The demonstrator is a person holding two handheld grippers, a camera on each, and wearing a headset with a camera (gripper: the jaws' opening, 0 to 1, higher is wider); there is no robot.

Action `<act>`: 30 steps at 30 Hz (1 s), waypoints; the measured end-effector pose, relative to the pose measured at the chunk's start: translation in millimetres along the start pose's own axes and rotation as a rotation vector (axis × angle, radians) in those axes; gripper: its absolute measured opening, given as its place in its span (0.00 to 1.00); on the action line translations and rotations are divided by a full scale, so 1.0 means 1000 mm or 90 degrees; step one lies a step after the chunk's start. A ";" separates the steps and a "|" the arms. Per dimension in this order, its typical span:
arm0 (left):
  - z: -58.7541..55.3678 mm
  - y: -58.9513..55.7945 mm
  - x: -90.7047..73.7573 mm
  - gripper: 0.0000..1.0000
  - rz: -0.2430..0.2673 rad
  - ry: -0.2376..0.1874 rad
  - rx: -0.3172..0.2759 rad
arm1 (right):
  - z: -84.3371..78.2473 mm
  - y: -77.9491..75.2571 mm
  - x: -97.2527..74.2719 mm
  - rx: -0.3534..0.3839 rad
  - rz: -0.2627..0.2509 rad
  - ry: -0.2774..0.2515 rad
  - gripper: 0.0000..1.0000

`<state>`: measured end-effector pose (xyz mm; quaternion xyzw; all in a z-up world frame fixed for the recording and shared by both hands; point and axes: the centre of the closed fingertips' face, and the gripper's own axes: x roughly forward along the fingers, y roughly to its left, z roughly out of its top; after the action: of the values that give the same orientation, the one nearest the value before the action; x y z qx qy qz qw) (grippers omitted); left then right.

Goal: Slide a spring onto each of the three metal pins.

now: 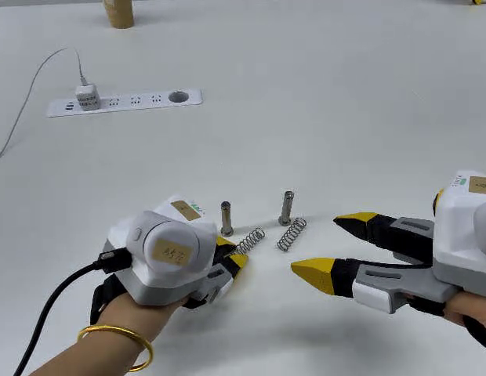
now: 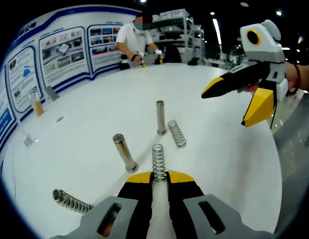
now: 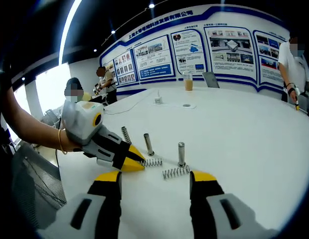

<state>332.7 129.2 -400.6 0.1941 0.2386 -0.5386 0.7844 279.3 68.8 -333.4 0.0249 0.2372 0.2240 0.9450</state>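
Evidently, one spring was held; two pins stood bare.
Head view: left gripper (image 1: 237, 262) was clenched on a spring (image 1: 250, 240) right of the near pin (image 1: 226, 218), its far end free for threading; far pin (image 1: 287, 208) stood beyond, loose spring (image 1: 291, 233) beside it. Left gripper view: a coiled piece (image 2: 70, 200) lay left of the near pin, any pin inside it unclear. Right gripper view: right gripper (image 3: 155, 175) hung released, apart from the near pin, likely ready for the loose spring.

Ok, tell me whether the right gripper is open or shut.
Open. The right gripper has its yellow-tipped jaws spread wide, gripping nothing; a loose spring lies just ahead of them.
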 end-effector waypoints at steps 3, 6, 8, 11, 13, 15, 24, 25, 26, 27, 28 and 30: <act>0.000 0.000 -0.001 0.10 0.001 0.000 0.003 | 0.001 0.000 -0.001 0.005 0.000 -0.005 0.56; -0.001 -0.002 -0.003 0.10 0.002 -0.001 0.015 | 0.003 0.001 -0.002 0.010 -0.001 -0.009 0.56; 0.000 -0.003 -0.006 0.10 0.003 -0.004 0.017 | 0.005 0.001 -0.002 0.017 -0.001 -0.013 0.56; 0.004 -0.004 -0.012 0.10 0.007 -0.015 0.020 | 0.008 0.001 -0.002 0.033 -0.003 -0.021 0.56; 0.007 -0.005 -0.016 0.10 0.010 -0.022 0.017 | 0.012 0.001 -0.002 0.044 -0.003 -0.028 0.55; 0.013 -0.005 -0.023 0.10 0.016 -0.041 0.010 | 0.018 0.003 -0.002 0.059 0.002 -0.042 0.55; 0.037 -0.011 -0.051 0.10 0.028 -0.115 -0.016 | 0.037 0.009 0.004 0.113 0.019 -0.076 0.50; 0.040 -0.011 -0.054 0.10 0.029 -0.123 -0.016 | 0.039 0.010 0.005 0.124 0.024 -0.080 0.48; 0.043 -0.010 -0.057 0.10 0.029 -0.129 -0.016 | 0.042 0.011 0.006 0.135 0.029 -0.084 0.47; 0.045 -0.010 -0.059 0.10 0.028 -0.136 -0.018 | 0.044 0.013 0.006 0.143 0.033 -0.089 0.47; 0.048 -0.009 -0.062 0.10 0.030 -0.145 -0.022 | 0.047 0.015 0.007 0.148 0.038 -0.093 0.46; 0.053 -0.008 -0.068 0.10 0.031 -0.161 -0.027 | 0.052 0.019 0.009 0.159 0.050 -0.099 0.43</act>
<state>313.1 147.5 -318.6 0.1137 0.1445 -0.5344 0.8250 301.9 92.7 -288.4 0.1688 0.1881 0.2270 0.9405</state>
